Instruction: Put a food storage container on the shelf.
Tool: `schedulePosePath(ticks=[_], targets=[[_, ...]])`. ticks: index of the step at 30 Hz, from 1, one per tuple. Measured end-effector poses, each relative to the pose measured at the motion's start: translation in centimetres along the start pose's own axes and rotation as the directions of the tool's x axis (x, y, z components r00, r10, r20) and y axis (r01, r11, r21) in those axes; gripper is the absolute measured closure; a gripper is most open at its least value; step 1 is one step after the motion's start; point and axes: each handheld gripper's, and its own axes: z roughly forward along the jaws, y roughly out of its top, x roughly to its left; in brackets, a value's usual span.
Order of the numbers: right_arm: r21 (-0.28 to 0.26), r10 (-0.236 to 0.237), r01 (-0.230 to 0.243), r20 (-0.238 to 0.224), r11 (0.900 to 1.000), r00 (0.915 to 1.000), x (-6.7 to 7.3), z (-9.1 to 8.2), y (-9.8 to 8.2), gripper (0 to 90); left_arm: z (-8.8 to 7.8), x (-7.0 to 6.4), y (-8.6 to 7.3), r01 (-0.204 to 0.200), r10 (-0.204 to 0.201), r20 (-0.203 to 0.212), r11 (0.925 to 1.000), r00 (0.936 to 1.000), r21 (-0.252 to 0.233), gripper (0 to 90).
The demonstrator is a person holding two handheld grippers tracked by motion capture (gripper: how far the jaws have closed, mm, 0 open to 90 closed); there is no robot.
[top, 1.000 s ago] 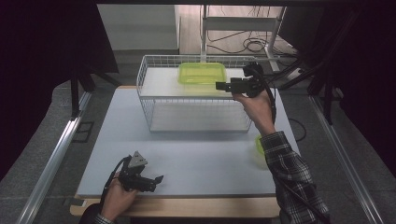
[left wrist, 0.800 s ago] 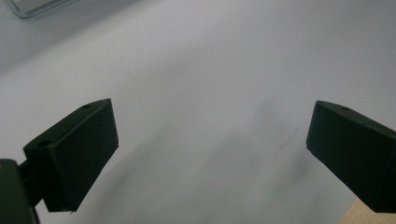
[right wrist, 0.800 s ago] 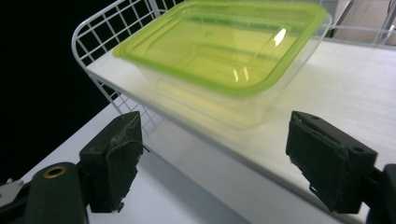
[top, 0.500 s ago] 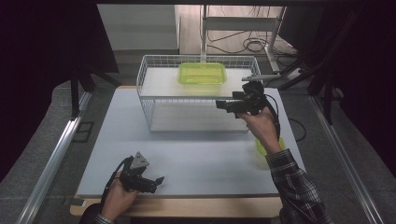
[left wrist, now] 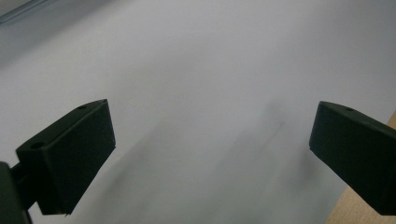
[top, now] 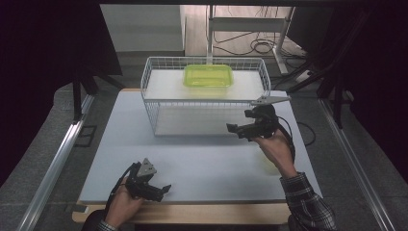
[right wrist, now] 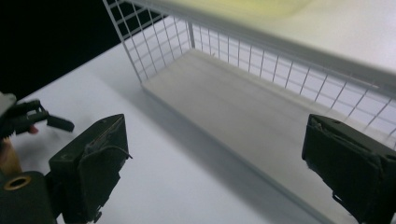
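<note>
A white wire rack (top: 202, 103) with two shelves stands at the back of the table. A yellow-green plastic container (top: 208, 75) lies on its top shelf. My right gripper (top: 234, 130) hovers in front of the rack's right end and points left. Its jaws have just been opening and nothing is between them. In the right gripper view the open right gripper (right wrist: 215, 158) faces the rack's lower shelf (right wrist: 243, 116). My left gripper (top: 163, 189) rests low near the table's front left, open and empty. The left gripper (left wrist: 210, 154) looks onto bare white table.
The white table top (top: 192, 159) ends in a wooden front edge (top: 202, 211). A faint yellow-green patch (top: 267, 161) shows on the table by the right hand. Cables and a stand lie on the floor behind the rack. The left gripper (right wrist: 42, 120) appears at the right gripper view's left edge.
The right hand came down and toward the near side, from level with the rack's top shelf to in front of its lower shelf. The left hand stayed put.
</note>
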Motion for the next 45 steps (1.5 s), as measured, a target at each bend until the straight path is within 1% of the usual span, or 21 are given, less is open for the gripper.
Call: schedulePosePath(ticks=[5, 11, 14, 17, 19, 23, 27, 30, 33, 36, 39, 45], targets=[[0.011, 0.009, -0.009, -0.003, 1.0, 1.0, -0.2, 0.0, -1.8, 6.7, -0.1, 0.0, 0.0, -0.001, 0.001, -0.002, 1.0, 1.0, -0.006, 0.1], [0.021, 0.0, -0.001, 0.024, 1.0, 0.9997, -0.2, -0.1, -3.7, 6.1, -0.1, -0.1, 0.0, -0.014, 0.014, -0.011, 0.9999, 0.9998, -0.004, 0.1], [0.018, 0.009, -0.009, 0.022, 1.0, 0.9997, -0.1, -0.3, -4.5, 6.4, -0.1, -0.2, 0.0, -0.02, 0.02, -0.016, 0.9998, 0.9997, -0.006, 0.1], [0.013, 0.005, -0.006, 0.049, 1.0, 0.9988, 0.0, -0.5, -5.3, 6.1, -0.1, -0.1, 0.0, -0.024, 0.023, -0.019, 0.9997, 0.9995, -0.007, 0.1], [0.011, 0.011, -0.012, 0.057, 1.0, 0.9983, 0.0, -0.6, -5.9, 5.7, -0.1, -0.1, 0.0, -0.025, 0.025, -0.02, 0.9997, 0.9995, -0.008, 0.0], [0.02, 0.002, -0.004, 0.067, 1.0, 0.9978, 0.3, -0.6, -6.9, 4.0, -0.1, -0.2, 0.1, -0.027, 0.026, -0.019, 0.9996, 0.9995, -0.008, 0.0], [0.015, -0.001, 0.0, 0.067, 1.0, 0.9978, 0.5, -0.6, -7.8, 3.4, 0.0, -0.3, 0.0, -0.028, 0.028, -0.019, 0.9996, 0.9994, -0.003, 0.1], [0.002, -0.003, 0.003, 0.059, 1.0, 0.9982, 0.7, -0.6, -8.5, 3.3, 0.1, -0.4, 0.0, -0.046, 0.046, -0.022, 0.9989, 0.9987, 0.009, 0.1], [0.006, -0.008, 0.008, 0.043, 1.0, 0.999, 1.0, -0.3, -9.2, 3.4, 0.2, -0.5, 0.0, -0.061, 0.062, -0.026, 0.998, 0.9978, 0.013, 0.0], [0.022, -0.016, 0.015, 0.04, 1.0, 0.9991, 1.3, 0.0, -9.9, 3.4, 0.2, -0.5, 0.0, -0.07, 0.07, -0.028, 0.9975, 0.9972, 0.011, 0.0], [0.03, -0.022, 0.021, 0.044, 0.999, 0.9988, 1.5, 0.4, -10.6, 3.4, 0.2, -0.5, 0.0, -0.069, 0.069, -0.027, 0.9976, 0.9973, 0.008, 0.0], [0.067, -0.045, 0.043, 0.033, 0.997, 0.9985, 1.9, 1.1, -11.8, 3.3, 0.3, -0.7, 0.0, -0.073, 0.073, -0.023, 0.9973, 0.9971, 0.012, 0.0]])
